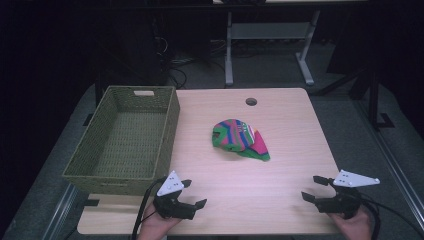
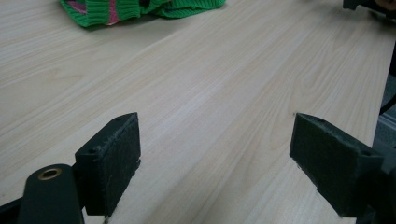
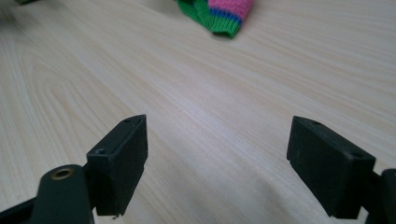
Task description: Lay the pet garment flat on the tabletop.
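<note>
The left gripper (image 1: pixel 192 194) sits low over the near left part of the table (image 1: pixel 280 190), its jaws spread wide with nothing between them, pointing toward the table's middle and right. The hand (image 1: pixel 157 225) holding it comes in from the bottom edge, with the cable looping off to the left. In the left gripper view only bare wood lies between the two black pads (image 2: pixel 109 163).

The right gripper (image 1: pixel 312 189) is at the near right corner, jaws likewise wide apart and empty, aimed left and slightly forward. Its hand (image 1: pixel 355 225) grips it from below.

Well ahead of both, near the middle of the table, lies a crumpled knitted cloth (image 1: pixel 240 139) in green, pink and blue stripes. A woven green basket (image 1: pixel 125 140) stands along the left edge, just beyond the left gripper.
</note>
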Action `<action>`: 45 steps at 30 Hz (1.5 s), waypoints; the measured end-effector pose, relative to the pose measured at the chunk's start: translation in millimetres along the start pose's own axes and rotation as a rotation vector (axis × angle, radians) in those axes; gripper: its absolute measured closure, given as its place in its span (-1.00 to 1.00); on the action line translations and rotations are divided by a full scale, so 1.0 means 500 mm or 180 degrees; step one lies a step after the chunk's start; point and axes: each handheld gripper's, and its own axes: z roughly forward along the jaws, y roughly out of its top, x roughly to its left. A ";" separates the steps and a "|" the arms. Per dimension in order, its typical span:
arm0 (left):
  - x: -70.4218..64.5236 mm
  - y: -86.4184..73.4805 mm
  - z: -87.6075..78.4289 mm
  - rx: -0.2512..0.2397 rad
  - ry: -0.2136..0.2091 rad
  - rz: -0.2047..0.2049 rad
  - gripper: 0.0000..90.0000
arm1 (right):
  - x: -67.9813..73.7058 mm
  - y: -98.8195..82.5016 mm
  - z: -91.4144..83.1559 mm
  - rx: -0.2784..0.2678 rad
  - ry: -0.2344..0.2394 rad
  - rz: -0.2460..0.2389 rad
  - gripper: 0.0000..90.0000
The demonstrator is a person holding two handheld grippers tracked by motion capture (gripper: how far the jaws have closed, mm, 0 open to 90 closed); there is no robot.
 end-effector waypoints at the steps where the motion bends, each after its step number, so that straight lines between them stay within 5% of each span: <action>1: -0.002 0.001 0.002 -0.0006 -0.0010 0.0024 -0.65 | 0.001 0.001 0.003 0.0033 0.0012 -0.0008 -0.55; 10: 0.004 0.014 0.020 0.0016 -0.0043 0.0100 -0.65 | 0.004 0.031 0.019 0.0169 0.0242 -0.0131 -0.56; 18: 0.001 0.019 0.024 -0.0055 -0.0110 0.0086 -0.65 | 0.008 0.127 0.054 0.0301 0.0403 -0.0346 -0.58; 29: -0.007 0.019 0.029 0.0045 -0.0075 0.0237 -0.65 | -0.003 0.243 0.120 0.0594 0.0603 -0.0635 -0.58; 45: -0.004 0.016 0.028 0.0067 -0.0045 0.0234 -0.65 | -0.014 0.384 0.206 0.0725 0.0850 -0.0700 -0.60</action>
